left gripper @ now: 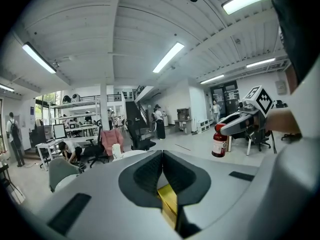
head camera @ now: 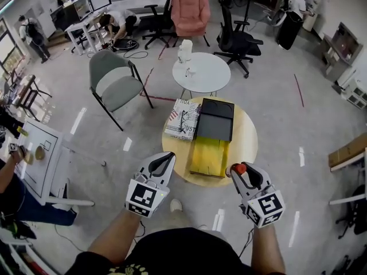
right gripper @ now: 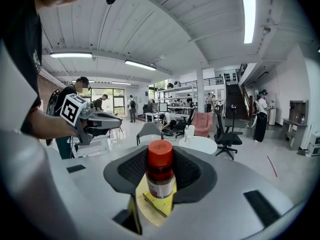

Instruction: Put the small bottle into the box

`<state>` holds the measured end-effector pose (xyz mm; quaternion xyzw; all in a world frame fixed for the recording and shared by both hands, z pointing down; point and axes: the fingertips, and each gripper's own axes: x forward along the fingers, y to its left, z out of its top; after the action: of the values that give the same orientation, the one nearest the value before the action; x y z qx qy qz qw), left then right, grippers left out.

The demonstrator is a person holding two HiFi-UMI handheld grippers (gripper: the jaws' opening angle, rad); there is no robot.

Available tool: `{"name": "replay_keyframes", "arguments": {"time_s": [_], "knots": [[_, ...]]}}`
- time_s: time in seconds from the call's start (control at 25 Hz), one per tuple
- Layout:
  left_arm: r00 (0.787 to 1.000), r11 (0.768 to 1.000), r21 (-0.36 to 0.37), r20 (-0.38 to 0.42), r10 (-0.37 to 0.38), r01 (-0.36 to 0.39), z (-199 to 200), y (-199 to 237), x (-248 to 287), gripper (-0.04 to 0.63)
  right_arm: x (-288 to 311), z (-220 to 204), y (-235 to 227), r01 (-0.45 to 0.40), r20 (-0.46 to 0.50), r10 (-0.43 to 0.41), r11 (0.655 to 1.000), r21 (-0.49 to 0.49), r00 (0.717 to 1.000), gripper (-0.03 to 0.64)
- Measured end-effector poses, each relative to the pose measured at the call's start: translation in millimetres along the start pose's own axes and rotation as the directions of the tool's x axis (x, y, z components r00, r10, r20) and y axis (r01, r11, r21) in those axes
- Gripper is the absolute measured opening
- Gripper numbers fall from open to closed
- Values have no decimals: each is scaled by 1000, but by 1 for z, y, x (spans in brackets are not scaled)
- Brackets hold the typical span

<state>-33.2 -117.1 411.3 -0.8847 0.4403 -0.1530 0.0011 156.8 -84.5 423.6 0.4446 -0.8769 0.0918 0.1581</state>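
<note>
The small bottle (head camera: 238, 168) has a red cap and dark contents, and it stands upright between the pads of my right gripper (head camera: 241, 174), which is shut on it. It hangs just off the near right rim of the round wooden table (head camera: 248, 142). In the right gripper view the bottle (right gripper: 160, 176) fills the gap between the jaws. The yellow box (head camera: 209, 156) lies open on the table, its black lid (head camera: 216, 119) folded back beyond it. My left gripper (head camera: 167, 158) hovers at the table's near left edge, shut and empty. The left gripper view also shows the bottle (left gripper: 219, 140).
A patterned box (head camera: 183, 119) lies beside the black lid. Beyond stand a white round table (head camera: 202, 73) with a white jug (head camera: 185, 50), a grey chair (head camera: 114, 82), a black office chair (head camera: 236, 39) and a pink armchair (head camera: 190, 10). A seated person (head camera: 11, 188) is at the left.
</note>
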Motion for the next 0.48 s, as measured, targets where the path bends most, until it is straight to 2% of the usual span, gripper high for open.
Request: {"name": "replay_keyframes", "arguments": {"time_s": [0.48], "knots": [[999,999,6,7,-35,35,9,24,27,18,25,13,-9,36,-9,-36,999,15,999,156]]}}
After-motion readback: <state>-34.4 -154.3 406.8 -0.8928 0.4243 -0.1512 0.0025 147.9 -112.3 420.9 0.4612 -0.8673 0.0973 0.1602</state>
